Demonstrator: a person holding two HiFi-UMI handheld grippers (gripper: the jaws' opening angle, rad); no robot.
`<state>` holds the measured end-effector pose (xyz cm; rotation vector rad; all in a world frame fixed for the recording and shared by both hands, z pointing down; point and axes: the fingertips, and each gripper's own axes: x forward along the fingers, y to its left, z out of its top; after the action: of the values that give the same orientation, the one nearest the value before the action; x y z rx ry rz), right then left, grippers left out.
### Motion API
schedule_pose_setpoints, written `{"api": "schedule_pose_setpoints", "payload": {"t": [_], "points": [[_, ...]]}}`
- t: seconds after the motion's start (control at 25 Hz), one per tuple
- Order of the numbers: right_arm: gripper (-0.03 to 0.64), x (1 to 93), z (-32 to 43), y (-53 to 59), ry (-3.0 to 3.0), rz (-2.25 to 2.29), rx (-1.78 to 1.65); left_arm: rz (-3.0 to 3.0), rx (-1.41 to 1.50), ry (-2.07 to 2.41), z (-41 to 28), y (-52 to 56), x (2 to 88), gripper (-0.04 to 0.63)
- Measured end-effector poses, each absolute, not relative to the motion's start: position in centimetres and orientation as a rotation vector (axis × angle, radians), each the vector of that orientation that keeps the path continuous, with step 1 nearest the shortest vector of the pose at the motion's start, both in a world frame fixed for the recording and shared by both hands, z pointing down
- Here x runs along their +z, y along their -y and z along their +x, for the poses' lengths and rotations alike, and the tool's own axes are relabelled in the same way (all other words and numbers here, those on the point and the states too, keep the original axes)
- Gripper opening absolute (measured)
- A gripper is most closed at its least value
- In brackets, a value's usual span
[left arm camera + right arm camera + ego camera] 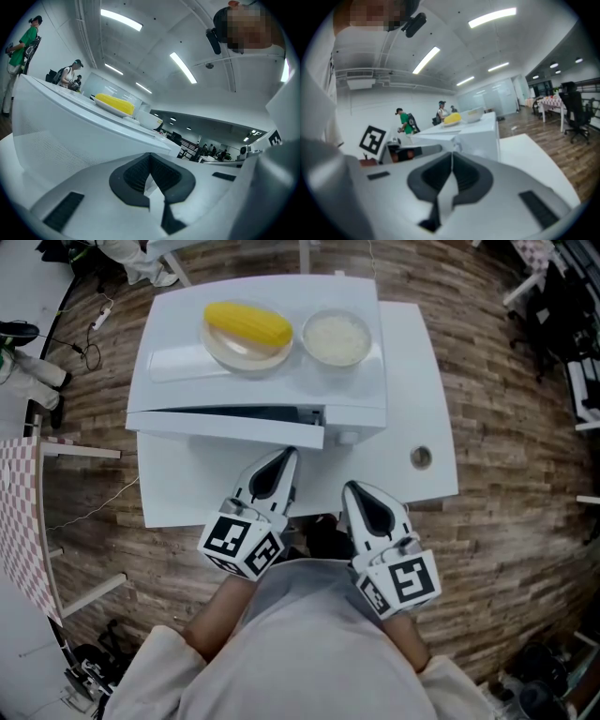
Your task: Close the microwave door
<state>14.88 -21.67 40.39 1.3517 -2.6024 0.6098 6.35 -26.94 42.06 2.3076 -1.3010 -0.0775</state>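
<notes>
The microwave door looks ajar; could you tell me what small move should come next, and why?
Probably ease the left gripper forward against the microwave door near its right edge. The door stands ajar with a dark gap behind it, and that gripper, jaws shut and empty, sits just short of it.

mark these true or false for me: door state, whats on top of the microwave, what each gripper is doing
1. The microwave door is fully shut. False: it stands slightly ajar.
2. A yellow corn cob lies on a plate on top of the microwave. True.
3. The left gripper is clamped on the door. False: its jaws are together with nothing between them.
4. A bowl with white contents sits beside the plate. True.
5. The right gripper is wide open. False: its jaws are together and empty.
</notes>
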Motion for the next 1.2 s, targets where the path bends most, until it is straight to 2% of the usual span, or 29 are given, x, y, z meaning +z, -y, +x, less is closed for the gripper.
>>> {"api": "schedule_pose_setpoints", "payload": {"t": [1.2], "points": [[0.023, 40.7, 15.9, 23.7, 2.629, 1.284, 0.607, 2.274, -0.112, 1.442, 7.1, 29.0, 41.8, 0.018]]}}
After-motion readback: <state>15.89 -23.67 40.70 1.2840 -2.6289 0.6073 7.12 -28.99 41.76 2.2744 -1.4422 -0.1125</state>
